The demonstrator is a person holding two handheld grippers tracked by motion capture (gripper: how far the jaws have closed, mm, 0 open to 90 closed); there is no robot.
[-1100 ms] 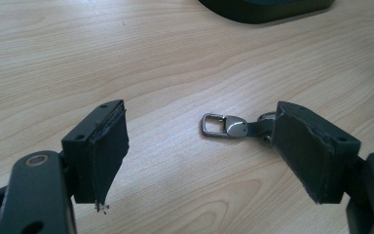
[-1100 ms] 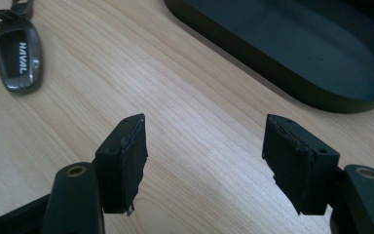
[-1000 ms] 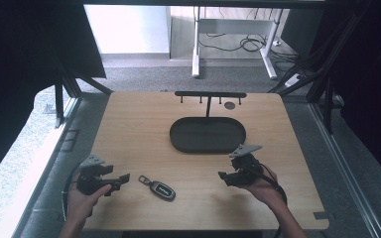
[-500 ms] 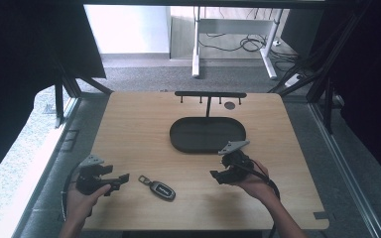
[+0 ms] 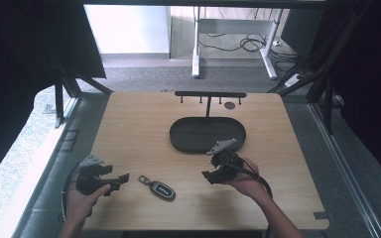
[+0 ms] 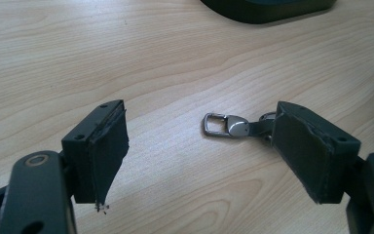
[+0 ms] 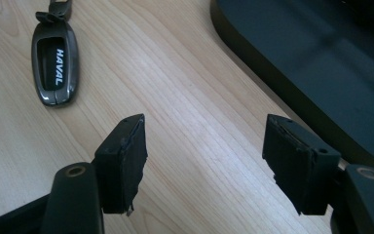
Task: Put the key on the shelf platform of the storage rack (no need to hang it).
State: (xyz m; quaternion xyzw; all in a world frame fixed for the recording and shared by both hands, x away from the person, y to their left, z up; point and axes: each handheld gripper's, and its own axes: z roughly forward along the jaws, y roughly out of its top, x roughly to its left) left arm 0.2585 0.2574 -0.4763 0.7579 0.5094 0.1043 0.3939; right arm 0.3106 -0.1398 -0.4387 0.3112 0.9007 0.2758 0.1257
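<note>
Wood table [image 5: 129, 124]: tray [image 5: 207, 135], hook rack [image 5: 210, 94] behind key fob [image 5: 161, 189].

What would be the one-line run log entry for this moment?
left hand-held gripper: open, empty | right hand-held gripper: open, empty | key fob: on table between them | tray: empty

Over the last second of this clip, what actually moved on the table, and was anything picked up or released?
The right tool slid left across the table toward the key fob, jaws open and empty. Nothing was picked up or released. The left tool stayed near the table's front left edge, open, and the key fob, the dark oval tray and the hook rack kept their places.
</note>
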